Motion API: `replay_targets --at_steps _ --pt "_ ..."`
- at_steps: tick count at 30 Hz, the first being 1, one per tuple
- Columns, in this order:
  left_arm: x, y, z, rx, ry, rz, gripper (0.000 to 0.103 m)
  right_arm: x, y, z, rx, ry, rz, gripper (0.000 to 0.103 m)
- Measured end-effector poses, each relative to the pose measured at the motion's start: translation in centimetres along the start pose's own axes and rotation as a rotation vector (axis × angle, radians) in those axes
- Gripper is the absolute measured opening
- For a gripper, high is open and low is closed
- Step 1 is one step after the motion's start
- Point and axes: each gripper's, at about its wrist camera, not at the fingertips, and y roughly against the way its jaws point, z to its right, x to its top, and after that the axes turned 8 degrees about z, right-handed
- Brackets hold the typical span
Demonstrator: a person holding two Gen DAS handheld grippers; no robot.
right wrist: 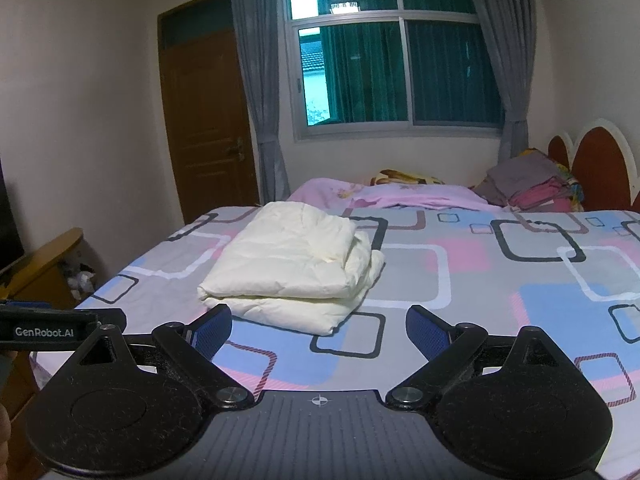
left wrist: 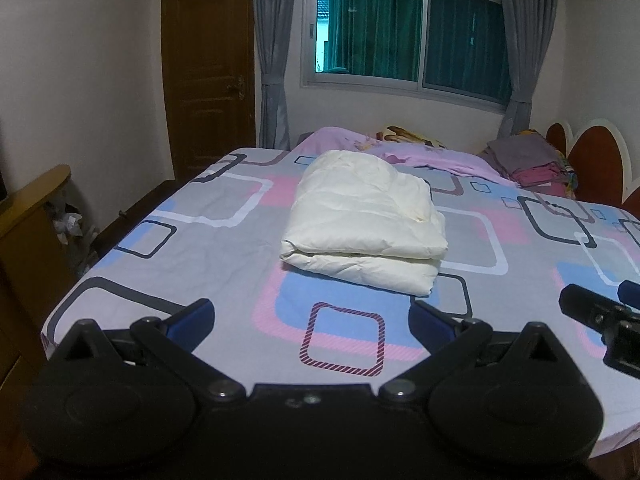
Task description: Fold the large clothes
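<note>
The left tongs (left wrist: 311, 316) hang released above the bed (left wrist: 208, 256), empty; their view shows the folded cream garment (left wrist: 362, 226) lying mid-bed, dead ahead, with the other tool at the right edge. The right tongs (right wrist: 319, 330) are likewise spread and empty; their view puts the garment (right wrist: 292, 270) left of centre and alone reveals its loose layered right edge.

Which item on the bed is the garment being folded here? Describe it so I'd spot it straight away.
Start at the bed with the grey, pink and blue squares sheet below the window. On its near half lies the cream padded garment, folded into a thick rectangular bundle. It alone is plain and pale; the pink blanket and the stack of folded clothes sit farther back, by the headboard.
</note>
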Motion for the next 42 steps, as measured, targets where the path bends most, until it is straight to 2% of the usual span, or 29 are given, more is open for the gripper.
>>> replay_targets --at_steps 26,35,38,42 --pt "0.3 -0.5 -0.2 0.001 -0.006 -0.008 0.103 0.2 -0.7 0.2 0.007 0.001 -0.008 0.093" --pt "0.2 -1.4 0.1 -0.034 -0.019 0.002 0.102 0.0 -1.7 0.7 0.001 -0.005 -0.022 0.093" --pt "0.2 -1.7 0.4 -0.061 -0.032 0.023 0.096 -0.1 -2.2 0.9 0.002 -0.006 -0.023 0.093" --pt "0.5 -2.8 1.0 -0.075 -0.047 0.012 0.098 -0.2 -2.8 1.3 -0.014 0.002 -0.023 0.093"
